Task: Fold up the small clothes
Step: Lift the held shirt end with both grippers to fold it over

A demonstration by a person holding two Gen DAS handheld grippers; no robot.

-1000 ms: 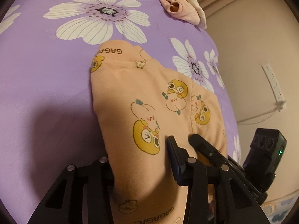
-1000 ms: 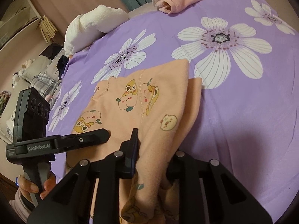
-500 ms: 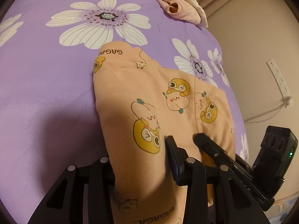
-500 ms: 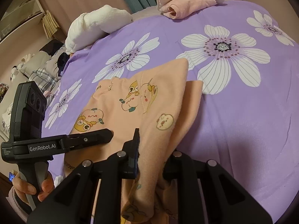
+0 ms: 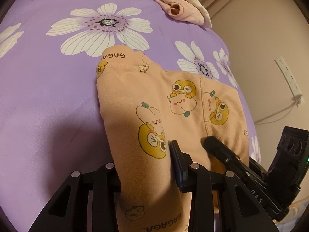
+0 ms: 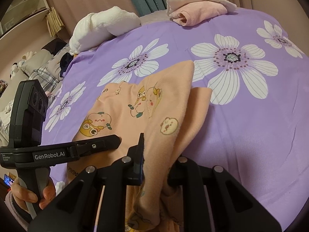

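1. Your left gripper (image 5: 146, 166) is closing on the peach cartoon-print garment (image 5: 154, 104), its cloth pinched between the fingers.
2. Your right gripper (image 6: 156, 166) is clamped on the garment's other near corner.
3. The garment lies mid-bed on the purple flowered bedspread (image 6: 251, 125), near its front edge; folded pink clothes (image 6: 197, 11) sit at the far edge.

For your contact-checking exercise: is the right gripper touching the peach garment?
Touching. The right wrist view shows the peach garment bunched between the fingers of the right gripper, with its cloth pressed against the dark finger pad and draping out below.
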